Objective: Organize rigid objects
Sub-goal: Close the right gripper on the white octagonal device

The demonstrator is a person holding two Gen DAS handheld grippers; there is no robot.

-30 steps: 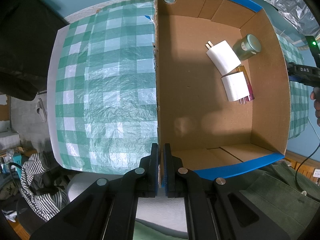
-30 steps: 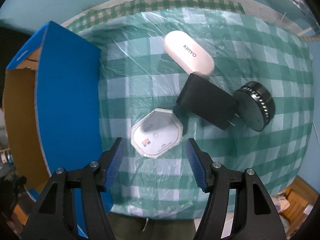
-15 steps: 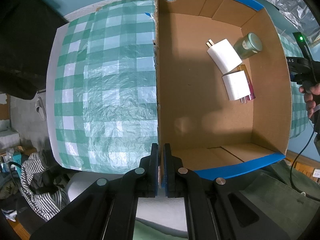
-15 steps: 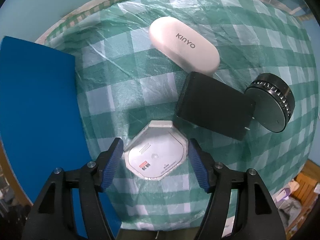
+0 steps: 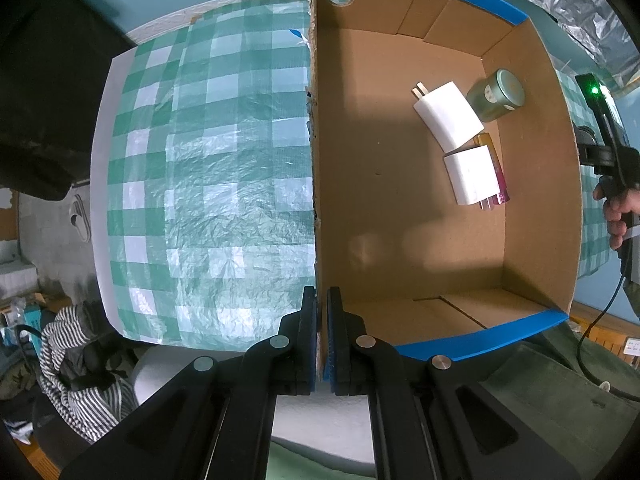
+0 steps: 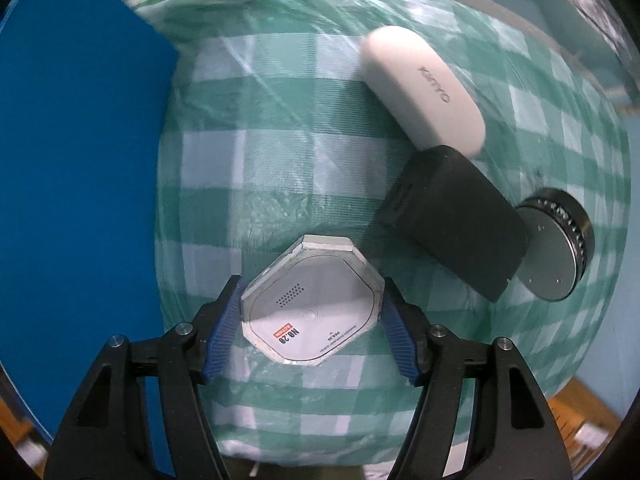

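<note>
Left wrist view: left gripper is clamped tight on the near corner of the cardboard box's left wall, pads pressed to the card. Inside the box, toward the far right corner, lie two white chargers, a green round tin and a pink-and-amber tube partly under the nearer charger. Green checked tablecloth lies left of the box. A hand shows at the right edge.

Right wrist view: right gripper stands wide, its jaws having just been opening, with the octagonal clear case between the blue pads; whether they touch it I cannot tell. Beyond it to the right lie a black adapter, a white oval case and a black round lens. The box's blue outer wall fills the left
</note>
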